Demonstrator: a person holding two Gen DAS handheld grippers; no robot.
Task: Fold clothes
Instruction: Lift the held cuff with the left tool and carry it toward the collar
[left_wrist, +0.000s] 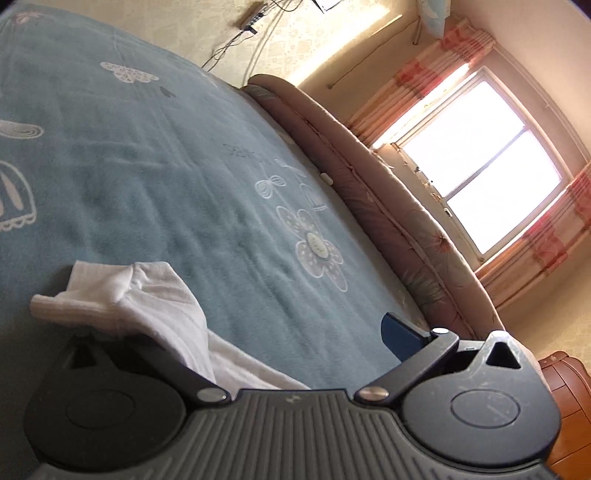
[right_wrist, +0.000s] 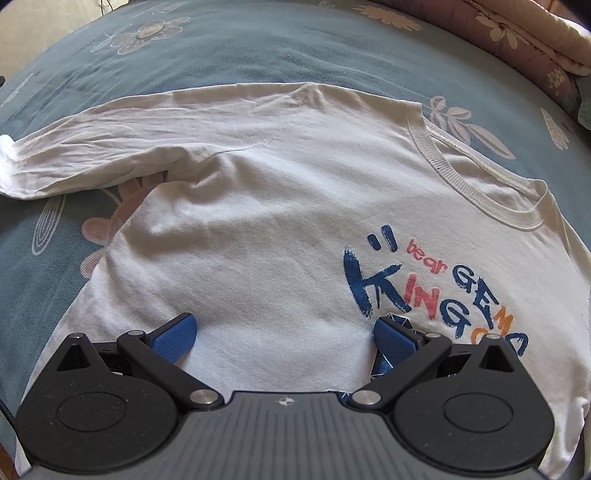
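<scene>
Nearest, one right gripper (right_wrist: 283, 334) hangs over one white T-shirt (right_wrist: 258, 229), its two blue fingers (right_wrist: 173, 338) spread wide apart with nothing between them. That shirt lies flat on the bed (right_wrist: 229, 48), printed chest up, collar (right_wrist: 476, 173) toward the right, one sleeve (right_wrist: 85, 147) stretched out to the left. From the left wrist, the left gripper (left_wrist: 258, 332) shows one blue finger (left_wrist: 400, 332) bare; white cloth (left_wrist: 147, 306) drapes over the other side, so whether it is clamped cannot be told. Farther off, one rolled quilt (left_wrist: 369, 199) lies along the bed edge, then one window (left_wrist: 480, 166) with two curtains (left_wrist: 417, 85).
</scene>
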